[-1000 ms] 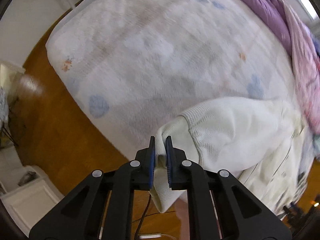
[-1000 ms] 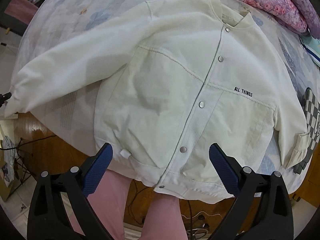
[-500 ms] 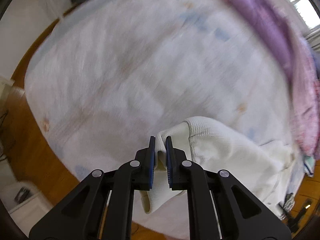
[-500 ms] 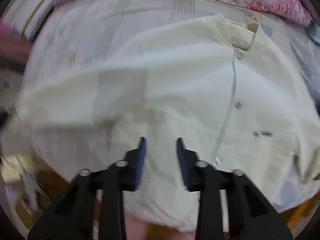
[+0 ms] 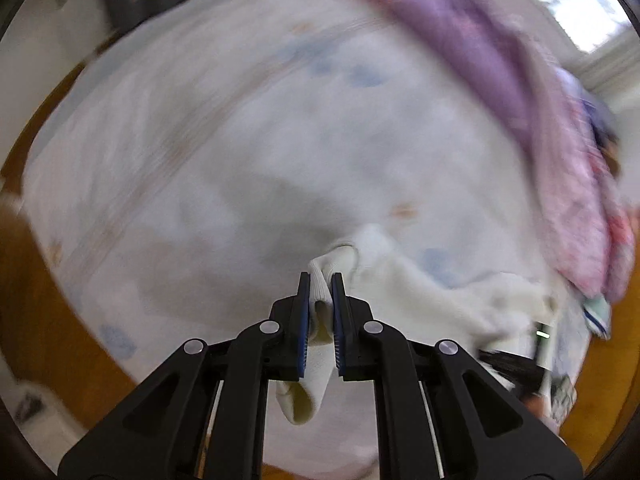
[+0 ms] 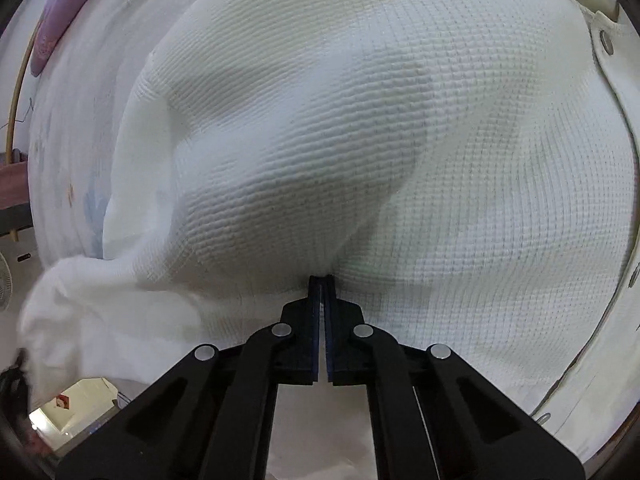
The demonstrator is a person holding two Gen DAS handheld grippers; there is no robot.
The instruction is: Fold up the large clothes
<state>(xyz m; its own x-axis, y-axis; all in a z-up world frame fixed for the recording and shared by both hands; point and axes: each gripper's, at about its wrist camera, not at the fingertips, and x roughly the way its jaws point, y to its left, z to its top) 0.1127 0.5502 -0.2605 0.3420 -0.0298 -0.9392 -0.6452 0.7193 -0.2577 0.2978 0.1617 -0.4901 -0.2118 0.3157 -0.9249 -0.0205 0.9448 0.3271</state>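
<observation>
Holding the ribbed cuff (image 5: 320,280) of the cream jacket (image 6: 400,140) between its closed fingers, the left gripper (image 5: 320,292) lifts the sleeve above the bed (image 5: 200,160), while the right gripper (image 6: 321,280), fingers fully shut, presses down on the jacket body spread on the bed, perhaps pinching a thin fold there. I think the soft waffle-textured cloth could bunch up or be dragged by this pull, and the stretchy cuff could slip out, because fabric is limp and the snap buttons (image 6: 607,45) stiffen only the front edge.
</observation>
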